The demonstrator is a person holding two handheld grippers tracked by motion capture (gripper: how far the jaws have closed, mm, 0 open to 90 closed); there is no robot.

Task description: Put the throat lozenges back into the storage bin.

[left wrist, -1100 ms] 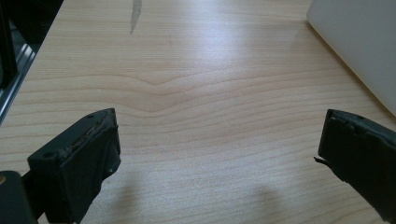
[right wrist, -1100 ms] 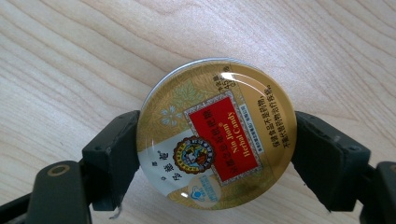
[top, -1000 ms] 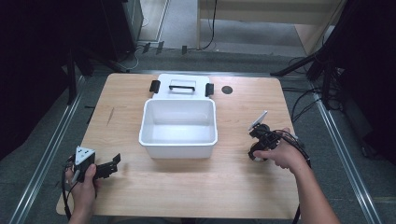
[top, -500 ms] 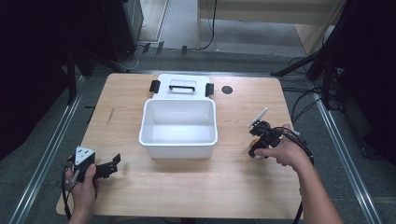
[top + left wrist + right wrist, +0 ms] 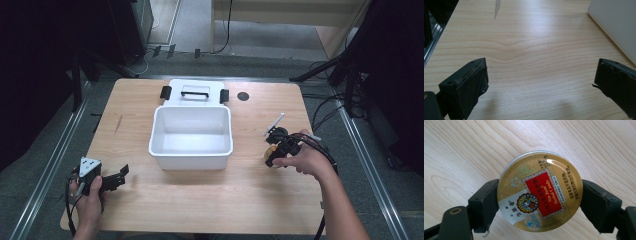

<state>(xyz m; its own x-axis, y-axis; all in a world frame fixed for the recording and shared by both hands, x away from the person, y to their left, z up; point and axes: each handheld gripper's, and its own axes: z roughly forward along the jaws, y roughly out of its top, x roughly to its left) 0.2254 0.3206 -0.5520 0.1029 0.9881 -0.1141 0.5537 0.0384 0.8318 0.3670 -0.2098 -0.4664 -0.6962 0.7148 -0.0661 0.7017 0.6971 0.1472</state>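
A round gold candy tin [image 5: 540, 192] with a red label sits between the two black jaws of my right gripper [image 5: 540, 206], which is shut on its sides just above the wooden table. In the high view that right gripper [image 5: 278, 148] is right of the white bin [image 5: 191, 137], with the candy tin [image 5: 270, 150] a small gold spot at its tip. My left gripper [image 5: 117, 177] rests near the table's front left corner. Its jaws stand wide open over bare wood [image 5: 536, 82], with nothing between them.
The white bin is empty and stands mid-table, its white lid [image 5: 194, 92] with black latches lying behind it. A dark round hole [image 5: 243, 96] marks the table [image 5: 210, 200] at the back right. The bin's side [image 5: 616, 22] shows in the left gripper view.
The right hand and its gripper have shifted slightly toward the table's front with the tin. The left gripper has stayed where it was.
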